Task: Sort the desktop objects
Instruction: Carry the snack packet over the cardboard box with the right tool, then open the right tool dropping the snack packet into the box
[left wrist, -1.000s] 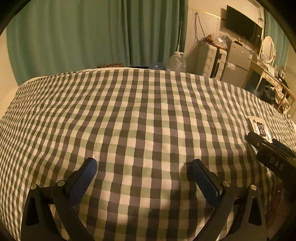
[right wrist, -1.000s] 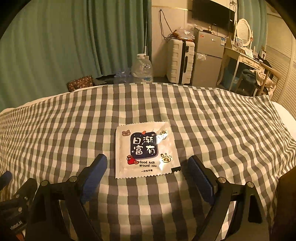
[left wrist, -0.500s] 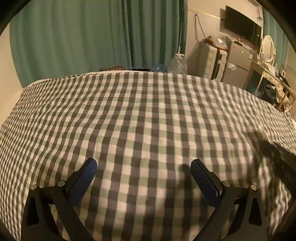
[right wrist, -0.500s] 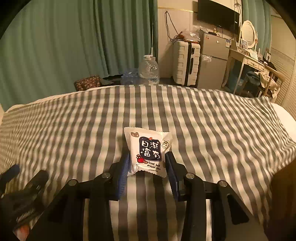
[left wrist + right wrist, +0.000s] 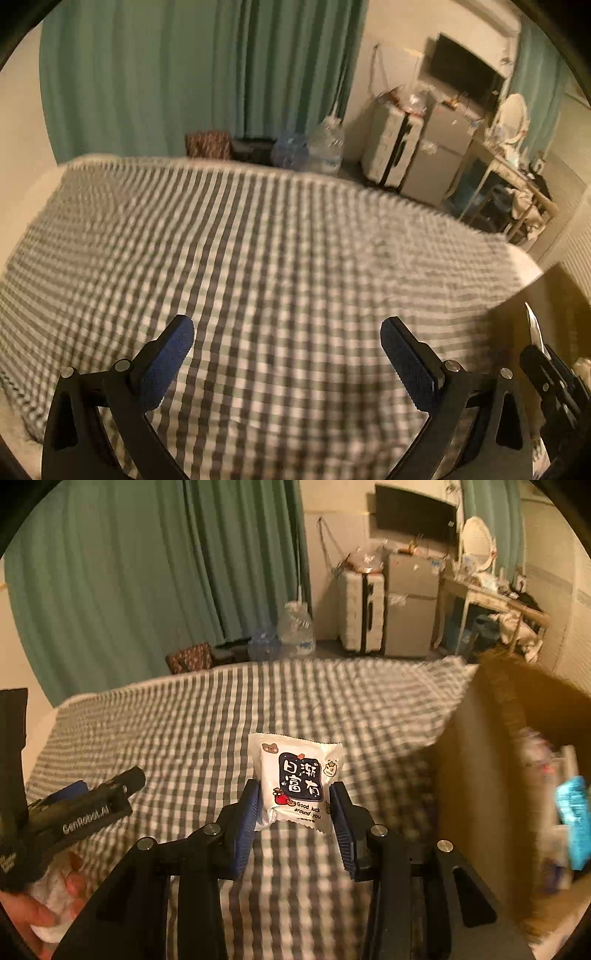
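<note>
White packet (image 5: 295, 779) with dark blue label, "Good luck around you" printed on it, pinched between blue pads (image 5: 246, 821) of right gripper (image 5: 295, 825), held up off checked cloth (image 5: 207, 738). Jaws narrow, pressing packet sides. Cardboard box (image 5: 476, 775) just to right, blurry stuff inside incl. something bright blue. Left gripper (image 5: 286, 363) spread wide, nothing between pads, just checked cloth below. Hand (image 5: 33, 912) on left gripper's handle shows at lower left of right view.

The white packet (image 5: 295, 781) reads "Good luck around you"; the left tool (image 5: 79, 812) reads "GenRobot.AI".
</note>
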Available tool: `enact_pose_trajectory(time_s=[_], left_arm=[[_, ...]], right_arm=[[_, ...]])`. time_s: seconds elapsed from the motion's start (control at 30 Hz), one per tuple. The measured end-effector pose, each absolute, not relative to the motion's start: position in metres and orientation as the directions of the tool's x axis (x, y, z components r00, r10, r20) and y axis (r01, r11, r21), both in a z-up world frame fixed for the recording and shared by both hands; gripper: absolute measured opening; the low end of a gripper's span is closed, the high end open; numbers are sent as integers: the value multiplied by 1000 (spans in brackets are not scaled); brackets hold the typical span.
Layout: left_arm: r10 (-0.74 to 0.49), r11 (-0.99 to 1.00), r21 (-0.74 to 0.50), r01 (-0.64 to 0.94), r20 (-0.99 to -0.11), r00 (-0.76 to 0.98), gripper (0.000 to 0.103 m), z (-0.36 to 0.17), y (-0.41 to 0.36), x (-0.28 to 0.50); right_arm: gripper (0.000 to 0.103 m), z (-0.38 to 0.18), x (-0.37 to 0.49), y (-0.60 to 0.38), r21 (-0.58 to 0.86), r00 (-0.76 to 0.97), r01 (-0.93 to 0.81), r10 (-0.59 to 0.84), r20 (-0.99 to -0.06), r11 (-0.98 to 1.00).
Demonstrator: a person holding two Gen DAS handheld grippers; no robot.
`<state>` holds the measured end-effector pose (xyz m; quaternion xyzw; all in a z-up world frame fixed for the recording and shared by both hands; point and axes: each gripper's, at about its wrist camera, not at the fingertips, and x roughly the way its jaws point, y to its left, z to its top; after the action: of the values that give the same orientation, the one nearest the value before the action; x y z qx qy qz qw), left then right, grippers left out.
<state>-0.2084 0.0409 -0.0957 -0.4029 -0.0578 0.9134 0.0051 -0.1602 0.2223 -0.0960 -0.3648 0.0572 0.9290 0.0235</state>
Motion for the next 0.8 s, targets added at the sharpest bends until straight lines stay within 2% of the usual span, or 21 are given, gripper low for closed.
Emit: enact_pose_trajectory(time_s=[0.17, 0.27, 0.5, 0.53, 0.6, 0.63, 0.8], left_arm=[[100, -994, -105, -38, -679, -727, 103, -35, 77, -175], [141, -989, -121, -83, -643, -753, 103, -12, 100, -153], [166, -986, -104, -129, -660, -733, 103, -19, 142, -137], [162, -987, -95, -133, -663, -731, 103, -23, 147, -135], [140, -989, -62, -134, -677, -723, 103, -31, 153, -136], [126, -990, -45, -131, -686, -717, 103, -36, 155, -134], [89, -994, -20, -104, -686, -722, 103, -39, 145, -115]], right_arm=[[39, -45, -114, 259, 103, -773, -130, 36, -633, -986], [45, -25, -94, 295, 111, -778, -198, 87, -623, -974], [46, -37, -89, 370, 94, -707, -318, 170, -687, -944], [49, -41, -91, 378, 102, -697, -329, 168, -697, -939], [82, -48, -96, 388, 115, -668, -340, 154, -728, -933], [85, -51, -97, 390, 106, -653, -356, 166, -739, -928], [85, -42, -81, 387, 97, -702, -349, 192, -686, -932]])
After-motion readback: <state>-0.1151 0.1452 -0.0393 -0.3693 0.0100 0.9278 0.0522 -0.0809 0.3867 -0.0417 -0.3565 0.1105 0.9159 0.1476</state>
